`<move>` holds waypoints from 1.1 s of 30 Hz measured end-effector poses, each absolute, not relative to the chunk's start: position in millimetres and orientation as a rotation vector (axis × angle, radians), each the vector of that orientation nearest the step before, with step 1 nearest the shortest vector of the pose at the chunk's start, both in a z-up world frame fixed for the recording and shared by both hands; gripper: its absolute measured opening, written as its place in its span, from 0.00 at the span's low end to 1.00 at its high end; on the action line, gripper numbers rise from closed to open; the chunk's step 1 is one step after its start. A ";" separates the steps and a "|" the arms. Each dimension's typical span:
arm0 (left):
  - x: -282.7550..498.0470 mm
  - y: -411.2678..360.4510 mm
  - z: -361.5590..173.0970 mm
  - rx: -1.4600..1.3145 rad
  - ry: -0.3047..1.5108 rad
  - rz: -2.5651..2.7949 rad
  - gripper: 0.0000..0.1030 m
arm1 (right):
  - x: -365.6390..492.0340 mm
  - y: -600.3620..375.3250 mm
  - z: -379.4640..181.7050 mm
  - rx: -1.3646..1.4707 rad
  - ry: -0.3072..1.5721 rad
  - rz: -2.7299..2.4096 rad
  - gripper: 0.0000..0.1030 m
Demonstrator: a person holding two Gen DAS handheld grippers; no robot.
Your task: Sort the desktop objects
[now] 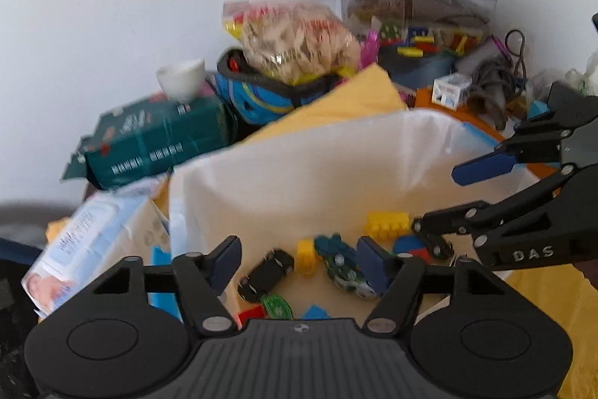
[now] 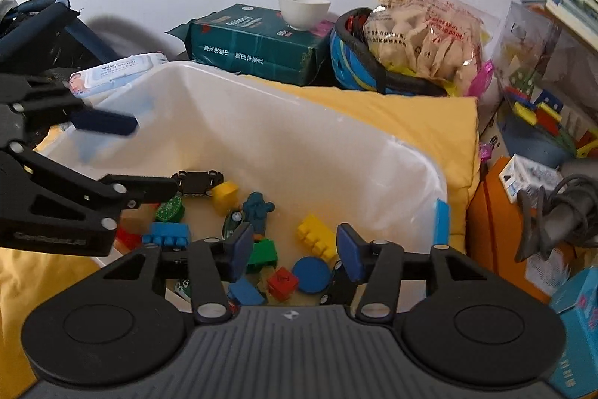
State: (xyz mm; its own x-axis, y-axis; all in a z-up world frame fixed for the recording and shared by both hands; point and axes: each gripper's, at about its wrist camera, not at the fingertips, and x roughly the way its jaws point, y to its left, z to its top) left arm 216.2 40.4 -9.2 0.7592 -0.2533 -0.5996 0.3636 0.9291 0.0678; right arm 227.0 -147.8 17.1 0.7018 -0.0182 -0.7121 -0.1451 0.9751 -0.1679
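Toys: I see small plastic bricks, toy cars and a figure lying loose on the floor of the white bin [image 2: 284, 122].
Yellow brick [image 2: 316, 237]: light, stiff, studded; I judge a pinch across its 2 flat long sides would hold best.
Black car [image 1: 266, 275]: light, smooth and on wheels, so likely to roll; I would take it across the body.
Blue disc [image 2: 311, 275]: thin and flat, probably slippery; its edge is the only hold.
Left gripper [image 1: 299, 262]: jaws apart over the bin, nothing between them.
Right gripper [image 2: 295, 251]: jaws apart too, empty, just above the toys.
Bin: thin translucent walls, likely to flex if I bump them.
Surface: the bin sits on a yellow cloth [image 2: 411, 122], soft, so things may shift.
Room: white wall behind; a green pack [image 2: 254, 43] with a cup [image 2: 303, 8] on it, a snack bag [image 2: 422, 40] and stacked boxes crowd the far side.
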 end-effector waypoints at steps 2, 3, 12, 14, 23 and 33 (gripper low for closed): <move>210.1 38.8 1.5 0.190 0.600 -0.329 0.70 | 226.3 -146.8 21.6 -0.228 0.781 0.071 0.56; 207.3 37.2 6.1 0.195 0.594 -0.317 0.75 | 223.9 -146.8 24.2 -0.228 0.775 0.072 0.58; 179.1 17.3 24.0 0.438 0.559 -0.143 0.78 | 197.6 -153.4 45.7 -0.252 0.774 0.088 0.92; 173.5 13.1 29.4 0.472 0.531 -0.129 0.78 | 195.2 -156.9 47.8 -0.260 0.773 0.070 0.92; 159.6 -8.3 52.8 0.452 0.513 -0.160 0.86 | 184.9 -162.7 53.4 -0.253 0.763 0.053 0.93; 179.0 -9.4 42.3 0.398 0.641 -0.154 0.86 | 196.8 -160.9 42.8 -0.267 0.845 0.059 0.93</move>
State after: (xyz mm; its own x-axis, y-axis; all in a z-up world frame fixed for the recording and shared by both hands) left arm 179.0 -9.4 42.3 0.7933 -0.0175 -0.6086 0.2604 0.9133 0.3132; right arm 196.8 -160.9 42.8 0.6640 -0.0543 -0.7457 -0.1566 0.9651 -0.2097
